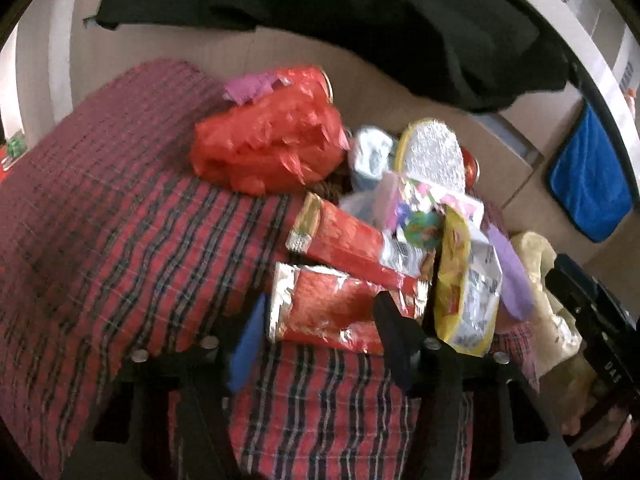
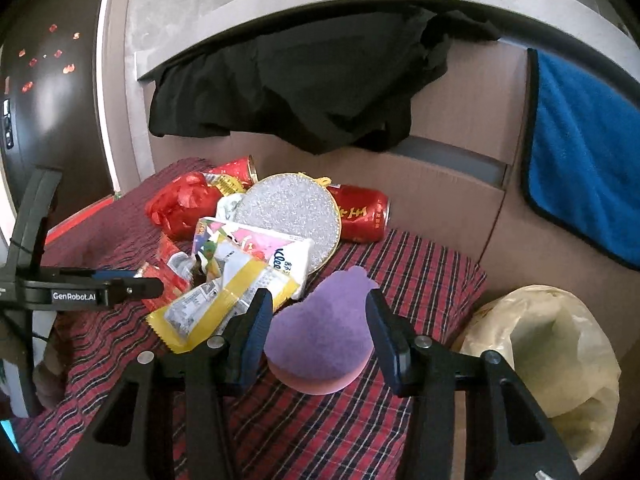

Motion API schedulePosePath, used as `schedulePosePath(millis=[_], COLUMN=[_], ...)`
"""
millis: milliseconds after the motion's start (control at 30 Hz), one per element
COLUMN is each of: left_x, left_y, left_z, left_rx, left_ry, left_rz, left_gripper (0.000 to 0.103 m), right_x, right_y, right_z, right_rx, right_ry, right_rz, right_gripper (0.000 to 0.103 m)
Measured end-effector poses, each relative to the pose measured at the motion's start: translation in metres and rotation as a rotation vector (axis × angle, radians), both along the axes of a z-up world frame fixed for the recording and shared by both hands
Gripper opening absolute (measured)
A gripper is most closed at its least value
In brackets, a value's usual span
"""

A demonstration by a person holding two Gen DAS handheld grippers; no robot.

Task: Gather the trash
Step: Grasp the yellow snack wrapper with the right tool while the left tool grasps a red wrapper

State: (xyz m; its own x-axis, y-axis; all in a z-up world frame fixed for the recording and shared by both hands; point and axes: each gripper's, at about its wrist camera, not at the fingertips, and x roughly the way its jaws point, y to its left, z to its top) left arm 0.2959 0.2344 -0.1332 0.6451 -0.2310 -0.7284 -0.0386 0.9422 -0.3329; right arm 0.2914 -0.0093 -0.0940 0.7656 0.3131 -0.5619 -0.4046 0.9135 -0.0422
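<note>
- Two hand-held grippers are seen: right hand-held gripper (image 2: 316,320) held open astride the purple sponge (image 2: 320,328), unclamped
- Left hand-held gripper (image 1: 320,332) open, nothing held, at the red foil wrapper (image 1: 332,308)
- Sponge on the plaid-covered desk (image 2: 420,264) judged soft, light; best pinched at its sides

Both the left gripper (image 1: 320,320) and right gripper (image 2: 318,320) tilt downward, jaws apart, gripping nothing.

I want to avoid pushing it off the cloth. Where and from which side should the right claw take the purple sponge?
Grip the purple sponge across its two opposite side edges, coming down from the near side as the right claw already points. It lies flat on the plaid cloth, purple face up with a pink layer beneath, apart from the wrappers. The open jaws already straddle it, so closing low on the thick rim should hold.
</note>
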Motion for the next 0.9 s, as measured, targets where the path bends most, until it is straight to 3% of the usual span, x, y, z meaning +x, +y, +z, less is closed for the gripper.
schedulePosePath(millis=[100,133,167,200,500,733,800,833,867,900], left_x=[0.003,0.002,0.003,0.000,-0.038,-0.053,-0.058,-0.059,-0.060,-0.061], left_y=[0.002,0.002,0.002,0.003,0.006,0.011,0.017,0.016,0.017,0.016], left_z=[-0.001,-0.002,-0.003,-0.002,0.054,0.062,0.060,0.060,0.060,0.061], left_rx=[-0.021,-0.030,-0.037,-0.045,0.083,0.115,0.106,0.102,0.098,0.096], left_ry=[0.013,0.011,0.013,0.011,-0.207,-0.232,-0.220,-0.219,-0.218,-0.219], left_rz=[0.011,0.011,0.010,0.006,0.052,0.086,0.092,0.091,0.091,0.089], left_gripper=[0.048,0.040,0.016,0.014,0.007,0.006,0.006,0.006,0.006,0.006], right_x=[0.003,0.004,0.005,0.006,0.015,0.041,0.039,0.037,0.034,0.029], right_y=[0.001,0.003,0.005,0.006,0.042,0.076,0.079,0.080,0.081,0.081], right_z=[0.003,0.005,0.006,0.006,-0.003,-0.034,-0.033,-0.029,-0.024,-0.018], right_rx=[0.007,0.007,0.009,0.015,0.000,-0.028,-0.029,-0.029,-0.025,-0.021], right_ry=[-0.008,-0.007,0.000,0.011,0.143,0.248,0.238,0.237,0.227,0.212], right_rz=[0.007,0.011,0.016,0.023,0.075,0.079,0.076,0.086,0.107,0.124], right_gripper=[0.046,0.046,0.046,0.046,0.046,0.045,0.035,0.022,0.015,0.014])
